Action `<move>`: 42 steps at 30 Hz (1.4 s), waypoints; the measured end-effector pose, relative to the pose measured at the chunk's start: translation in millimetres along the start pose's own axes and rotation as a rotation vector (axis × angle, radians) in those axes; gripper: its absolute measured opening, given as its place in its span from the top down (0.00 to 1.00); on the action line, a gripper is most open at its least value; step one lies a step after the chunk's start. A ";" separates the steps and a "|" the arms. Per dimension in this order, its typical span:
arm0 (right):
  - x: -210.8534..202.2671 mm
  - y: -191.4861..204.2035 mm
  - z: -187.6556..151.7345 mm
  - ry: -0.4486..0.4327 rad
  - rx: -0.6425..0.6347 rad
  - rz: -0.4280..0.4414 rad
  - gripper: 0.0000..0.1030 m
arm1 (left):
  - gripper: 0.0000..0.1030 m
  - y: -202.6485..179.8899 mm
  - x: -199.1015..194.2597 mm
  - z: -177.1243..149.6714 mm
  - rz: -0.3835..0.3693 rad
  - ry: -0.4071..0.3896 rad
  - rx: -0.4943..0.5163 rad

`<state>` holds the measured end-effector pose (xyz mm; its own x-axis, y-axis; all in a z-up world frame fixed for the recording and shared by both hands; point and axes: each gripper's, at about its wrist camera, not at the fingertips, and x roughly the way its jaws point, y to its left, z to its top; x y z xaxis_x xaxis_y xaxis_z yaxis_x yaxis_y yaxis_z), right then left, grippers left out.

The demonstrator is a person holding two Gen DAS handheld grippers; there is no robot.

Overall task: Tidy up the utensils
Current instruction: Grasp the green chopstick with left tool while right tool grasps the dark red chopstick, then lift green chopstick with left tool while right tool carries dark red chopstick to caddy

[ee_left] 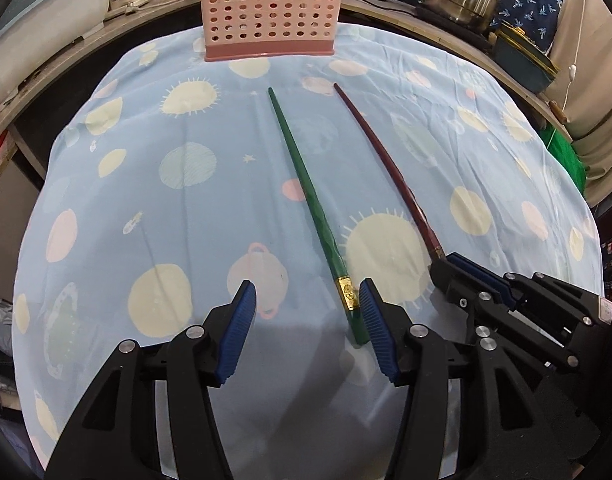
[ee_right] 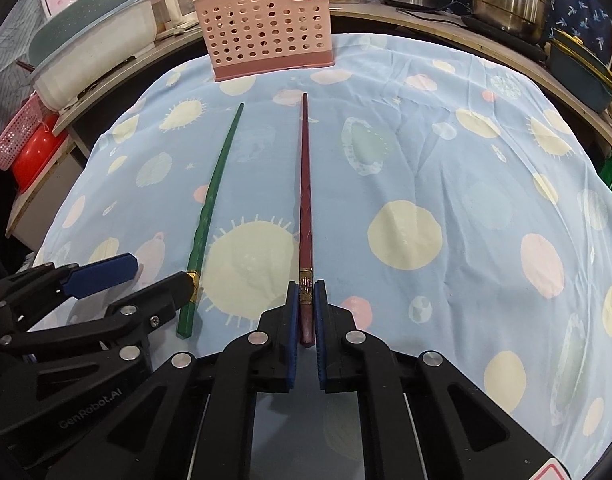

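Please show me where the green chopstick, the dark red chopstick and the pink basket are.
green chopstick (ee_left: 306, 192): left wrist view, middle of its shaft.
dark red chopstick (ee_right: 305, 184): right wrist view, middle of its shaft.
pink basket (ee_left: 266, 16): left wrist view, perforated front wall.

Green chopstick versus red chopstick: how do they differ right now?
The green chopstick lies free beside the open left gripper; the red chopstick is pinched at its butt by the right gripper. Colours differ. Both rest on the cloth, tips toward the pink basket.
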<state>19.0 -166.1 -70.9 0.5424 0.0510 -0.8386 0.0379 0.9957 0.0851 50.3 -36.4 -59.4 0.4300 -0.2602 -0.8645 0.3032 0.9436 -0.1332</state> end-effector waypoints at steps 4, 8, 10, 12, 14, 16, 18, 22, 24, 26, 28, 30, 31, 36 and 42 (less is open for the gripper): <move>-0.2 0.5 -0.6 0.000 0.003 0.002 0.93 | 0.51 0.3 4.1 -1.7 0.000 0.002 -0.005; -0.1 0.5 -0.9 0.000 0.000 0.004 0.93 | 0.53 -0.6 4.2 -2.8 0.008 -0.005 0.008; -0.4 1.0 -1.3 0.000 -0.003 0.007 0.93 | 0.62 0.5 3.4 -3.7 0.011 -0.009 0.011; -0.6 2.5 -1.9 0.000 -0.006 0.008 0.93 | 0.73 2.9 2.5 -3.9 0.007 -0.010 0.008; -1.0 2.9 -1.9 0.001 -0.005 0.013 0.93 | 0.84 4.5 1.9 -4.1 -0.008 -0.007 0.008; -1.3 3.8 -1.7 0.001 -0.006 0.015 0.93 | 0.92 5.9 1.3 -4.3 -0.020 0.000 0.006; -2.5 4.1 -1.7 0.001 -0.005 0.021 0.93 | 0.92 7.7 -0.2 -4.6 -0.026 0.001 -0.001; -6.6 5.0 -0.9 -0.005 -0.004 0.031 0.93 | 0.92 12.4 -8.4 -3.3 -0.033 -0.014 -0.013; -9.3 5.7 0.0 -0.010 -0.004 0.035 0.93 | 0.93 15.7 -13.5 -1.6 -0.032 -0.025 -0.021; -12.7 6.6 1.5 -0.016 -0.006 0.041 0.93 | 0.93 18.6 -20.3 0.9 -0.030 -0.040 -0.026; -17.2 7.9 4.6 -0.025 -0.007 0.047 0.93 | 0.93 20.7 -26.1 3.4 -0.027 -0.052 -0.032; -23.3 8.8 8.9 -0.038 -0.004 0.060 0.93 | 0.93 23.4 -32.9 7.4 -0.025 -0.069 -0.038; -26.5 9.3 11.1 -0.045 -0.002 0.065 0.93 | 0.93 24.7 -36.5 9.7 -0.022 -0.078 -0.040; -45.4 11.5 29.8 -0.088 0.007 0.090 0.93 | 0.93 31.7 -53.0 24.2 -0.016 -0.117 -0.052; -67.7 14.1 58.2 -0.151 0.009 0.109 0.93 | 0.93 39.1 -76.4 47.5 -0.012 -0.184 -0.064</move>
<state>31.7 -160.0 18.4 0.6636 0.1454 -0.7339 -0.0210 0.9842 0.1760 69.7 10.7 24.4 0.5766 -0.2986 -0.7605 0.2568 0.9499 -0.1783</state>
